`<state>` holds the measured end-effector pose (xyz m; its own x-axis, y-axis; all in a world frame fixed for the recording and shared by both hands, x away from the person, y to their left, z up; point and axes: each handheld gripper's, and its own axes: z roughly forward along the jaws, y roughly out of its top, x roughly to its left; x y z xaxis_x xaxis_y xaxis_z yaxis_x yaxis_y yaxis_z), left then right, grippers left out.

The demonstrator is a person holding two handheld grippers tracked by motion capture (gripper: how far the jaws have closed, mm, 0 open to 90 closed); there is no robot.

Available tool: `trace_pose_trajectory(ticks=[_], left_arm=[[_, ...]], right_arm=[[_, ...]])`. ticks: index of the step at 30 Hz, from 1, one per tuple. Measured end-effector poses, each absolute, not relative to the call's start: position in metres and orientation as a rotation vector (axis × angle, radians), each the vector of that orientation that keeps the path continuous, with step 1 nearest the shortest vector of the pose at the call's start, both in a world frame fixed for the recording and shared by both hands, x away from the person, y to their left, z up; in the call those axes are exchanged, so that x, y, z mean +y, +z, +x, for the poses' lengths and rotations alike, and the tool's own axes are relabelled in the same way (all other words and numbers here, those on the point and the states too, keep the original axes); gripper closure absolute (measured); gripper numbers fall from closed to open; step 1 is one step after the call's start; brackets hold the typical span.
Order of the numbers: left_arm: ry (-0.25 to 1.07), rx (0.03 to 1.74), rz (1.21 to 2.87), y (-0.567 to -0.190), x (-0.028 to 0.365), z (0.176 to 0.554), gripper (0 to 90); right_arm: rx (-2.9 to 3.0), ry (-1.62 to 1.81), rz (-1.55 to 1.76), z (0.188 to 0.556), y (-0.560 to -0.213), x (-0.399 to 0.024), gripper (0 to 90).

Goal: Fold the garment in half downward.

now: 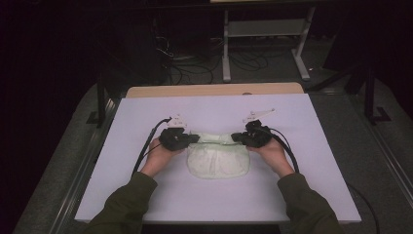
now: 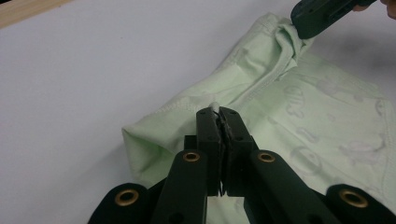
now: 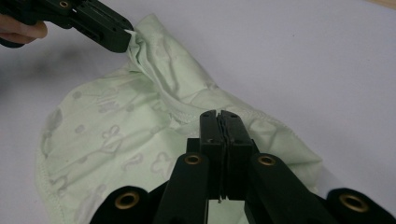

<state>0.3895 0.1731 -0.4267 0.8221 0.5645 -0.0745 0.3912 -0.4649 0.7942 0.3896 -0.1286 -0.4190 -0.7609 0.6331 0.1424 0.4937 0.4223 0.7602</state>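
Observation:
A small pale green garment [image 1: 216,158] with a faint printed pattern lies on the white table top [image 1: 146,195], folded over. My left gripper [image 1: 196,139] is shut on its upper left edge, and my right gripper [image 1: 235,138] is shut on its upper right edge. In the left gripper view the black jaws pinch a seam of the green garment [image 2: 261,93] at my left gripper [image 2: 218,112], with the right gripper [image 2: 303,31] holding the far corner. In the right gripper view my right gripper [image 3: 219,114] clamps the hem of the garment [image 3: 121,135], and the left gripper [image 3: 122,43] grips the far end.
A wooden strip [image 1: 214,89] runs along the table's far edge. Beyond it stand a white metal frame [image 1: 265,29] and cables on the dark floor. Black cables [image 1: 146,148] trail from both grippers across the white surface.

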Motion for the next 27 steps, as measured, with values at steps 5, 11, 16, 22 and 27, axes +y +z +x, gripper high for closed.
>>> trace_pose_trajectory(ticks=[5,11,16,22,27], left_arm=[[0.251,0.680,2.134,-0.428,0.172,0.382,88.4],[0.236,0.662,2.145,-0.427,0.170,0.375,88.4],[0.223,0.658,2.143,-0.425,0.171,0.371,88.3],[0.208,0.651,2.139,-0.424,0.173,0.365,88.4],[0.192,0.639,2.140,-0.423,0.174,0.358,88.4]], right_arm=[[2.514,1.256,0.992,0.383,-0.419,-0.129,87.8],[2.515,1.261,0.995,0.377,-0.418,-0.132,87.8],[2.520,1.268,0.988,0.371,-0.417,-0.133,87.6],[2.532,1.273,0.973,0.362,-0.417,-0.133,87.6],[2.548,1.271,0.962,0.354,-0.418,-0.133,87.6]])
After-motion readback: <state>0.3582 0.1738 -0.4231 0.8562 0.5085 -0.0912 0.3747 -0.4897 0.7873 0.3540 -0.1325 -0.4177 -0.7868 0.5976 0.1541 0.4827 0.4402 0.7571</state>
